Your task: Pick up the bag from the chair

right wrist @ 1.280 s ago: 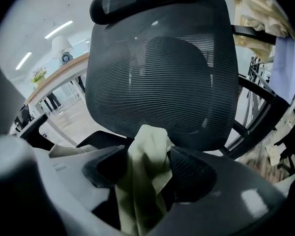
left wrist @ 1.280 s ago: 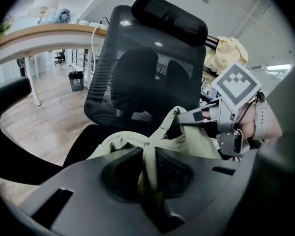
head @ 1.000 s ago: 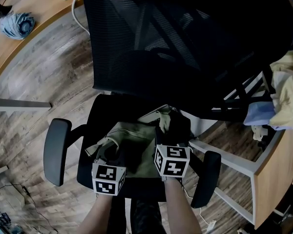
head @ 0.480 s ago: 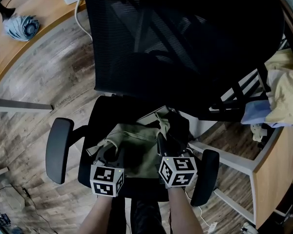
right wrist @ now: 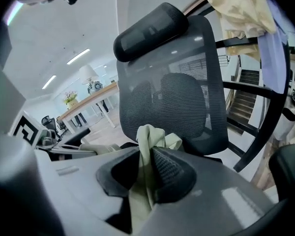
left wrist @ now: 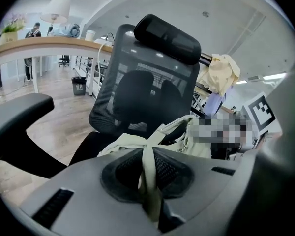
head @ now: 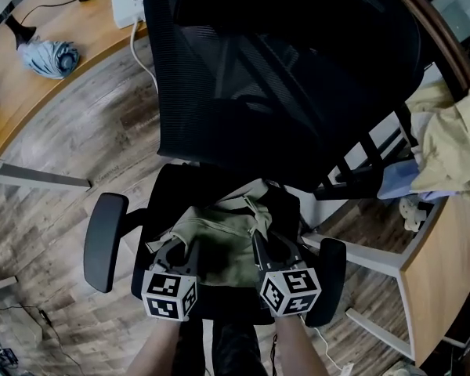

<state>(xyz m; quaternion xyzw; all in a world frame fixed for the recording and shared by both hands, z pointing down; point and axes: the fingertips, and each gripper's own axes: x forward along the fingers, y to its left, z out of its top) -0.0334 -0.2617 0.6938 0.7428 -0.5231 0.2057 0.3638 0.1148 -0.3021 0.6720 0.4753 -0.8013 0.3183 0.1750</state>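
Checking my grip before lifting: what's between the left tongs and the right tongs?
The olive bag, seen in the head view; the left tongs and the just-closed right tongs each pinch its fabric.

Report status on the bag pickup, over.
Left tongs shut on bag strap. Right tongs just closed on bag fabric. Bag over chair seat. Nothing seen in the way.
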